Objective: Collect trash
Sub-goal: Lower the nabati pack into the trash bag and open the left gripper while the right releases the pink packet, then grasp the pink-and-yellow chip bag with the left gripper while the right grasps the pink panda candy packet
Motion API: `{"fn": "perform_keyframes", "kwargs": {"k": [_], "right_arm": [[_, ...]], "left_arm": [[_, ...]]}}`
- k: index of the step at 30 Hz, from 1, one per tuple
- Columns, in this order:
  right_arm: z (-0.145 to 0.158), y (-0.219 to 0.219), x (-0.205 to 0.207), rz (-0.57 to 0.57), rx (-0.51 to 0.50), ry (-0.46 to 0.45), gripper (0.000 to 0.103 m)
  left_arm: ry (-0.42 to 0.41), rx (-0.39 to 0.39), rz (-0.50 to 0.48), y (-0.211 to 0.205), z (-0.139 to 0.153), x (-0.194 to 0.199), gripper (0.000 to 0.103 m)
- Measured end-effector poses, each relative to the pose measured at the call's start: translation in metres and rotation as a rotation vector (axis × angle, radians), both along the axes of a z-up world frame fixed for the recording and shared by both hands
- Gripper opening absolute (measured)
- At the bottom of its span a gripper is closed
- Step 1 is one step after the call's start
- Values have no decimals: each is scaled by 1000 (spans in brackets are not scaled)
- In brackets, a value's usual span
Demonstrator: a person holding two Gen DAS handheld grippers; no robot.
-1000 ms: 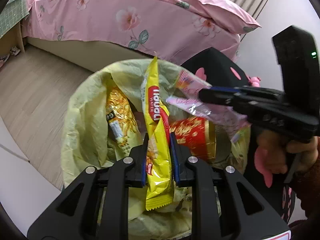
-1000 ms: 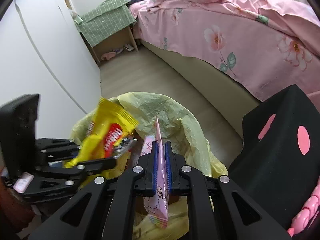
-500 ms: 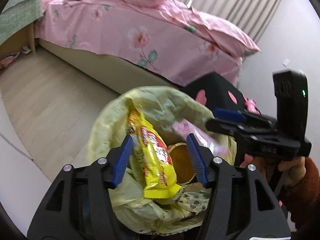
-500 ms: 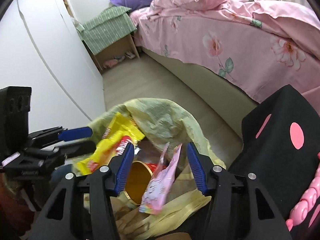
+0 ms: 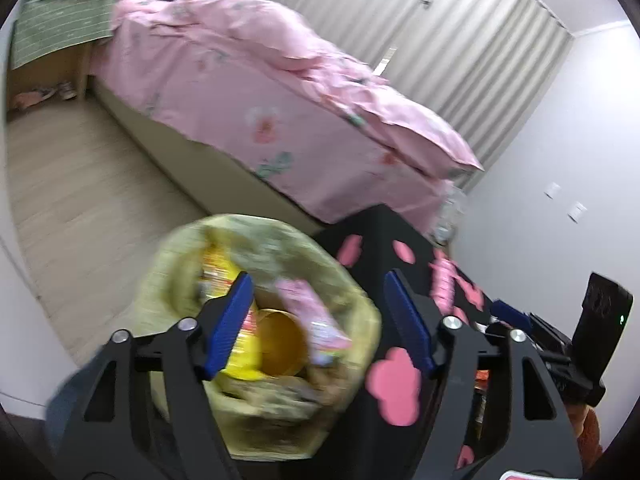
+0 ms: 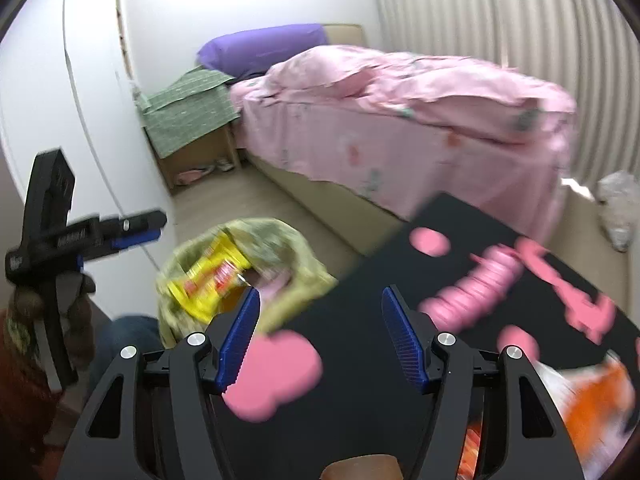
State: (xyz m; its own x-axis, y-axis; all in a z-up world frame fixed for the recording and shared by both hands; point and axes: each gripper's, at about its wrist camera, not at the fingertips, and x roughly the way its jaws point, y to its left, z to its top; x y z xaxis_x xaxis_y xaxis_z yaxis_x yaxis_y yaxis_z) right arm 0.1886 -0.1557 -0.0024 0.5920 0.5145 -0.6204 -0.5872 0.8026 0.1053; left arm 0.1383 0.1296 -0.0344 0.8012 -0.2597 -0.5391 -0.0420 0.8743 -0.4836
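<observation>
The left gripper (image 5: 318,322) hangs above the pale yellow-green plastic trash bag (image 5: 264,320) on the floor beside the bed, its blue-padded fingers (image 5: 228,322) apart and widening, with nothing between them. Inside the bag lie a yellow snack wrapper (image 6: 212,280), a pink printed wrapper (image 5: 312,320) and a round yellow-lined cup (image 5: 280,344), all blurred.

The right gripper (image 6: 320,338) is over the black tabletop with pink cloud shapes (image 6: 360,280), just beside the bag; its fingers are also apart and opening, empty. At the table's near right corner an orange and white crinkled packet (image 6: 592,400) lies against the edge, smeared by motion, so its outline is hard to read.

The step in hand looks like reaching for the next piece of trash. That packet seems the likeliest target for the right gripper. To do it well, I would come in low with the fingers wide, straddle a raised fold or the packet's edge rather than pressing flat on the film, and close firmly, since thin foil slips. The left gripper is best kept clear of the bag's mouth, so that the rim does not collapse before the next drop.
</observation>
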Motion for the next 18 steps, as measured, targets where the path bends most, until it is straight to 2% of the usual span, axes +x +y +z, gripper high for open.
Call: {"fn": "perform_keyframes", "kwargs": {"k": [4,8,10,15,18], "right_arm": [[4,-68,-30,-143,-34,-38,60],[5,-142,-57,-307,-35,-55,60],[2,-175,-70,-378,-62,-65,60],[-13,-219,-95,-512,-121,-85,60],[-27,-236,-105,-579,-172,-86,60]], "left_arm": [[35,-13,-160,-56,-1,12,71],[42,93,-286,-123,2,19,71],[44,121,-346,-150,1,20,71],[56,165,-503,-212,-7,17,71],[86,217,-624,-254,-18,7,71]]}}
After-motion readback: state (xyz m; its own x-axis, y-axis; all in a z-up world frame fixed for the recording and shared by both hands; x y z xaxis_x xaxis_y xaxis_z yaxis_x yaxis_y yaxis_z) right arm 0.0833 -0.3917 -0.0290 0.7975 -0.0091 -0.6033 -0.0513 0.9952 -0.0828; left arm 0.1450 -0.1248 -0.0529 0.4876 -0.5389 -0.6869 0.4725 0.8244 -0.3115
